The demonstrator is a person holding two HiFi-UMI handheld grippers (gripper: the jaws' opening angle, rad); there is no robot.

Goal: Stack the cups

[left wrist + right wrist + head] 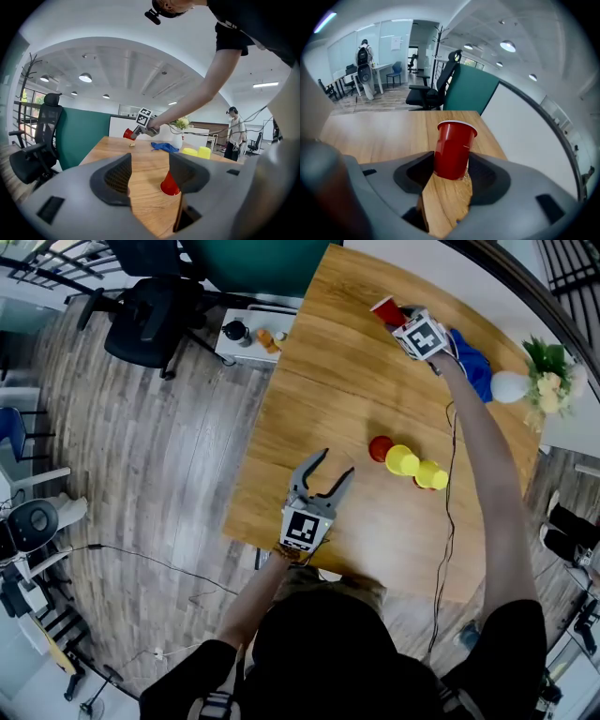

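On the wooden table (pixel 309 381), my right gripper (pixel 392 317) is at the far end, shut on a red cup (pixel 382 307). In the right gripper view the red cup (pixel 453 147) sits mouth up between both pads, with the gripper (pixel 451 174) around its lower part. My left gripper (pixel 337 463) stands open and empty near the front edge. Just beyond the left gripper (pixel 150 168) an upside-down red cup (pixel 169 184) stands on the wood. That red cup (pixel 380 448) sits next to two yellow cups (pixel 403 460) (pixel 432 474).
A blue cloth (pixel 473 362) and a white vase with flowers (pixel 511 385) lie at the table's far right. A black office chair (pixel 150 315) and a low cabinet (pixel 248 338) stand beyond the left edge. A cable (pixel 448 521) crosses the right side. A person (pixel 234 131) stands in the background.
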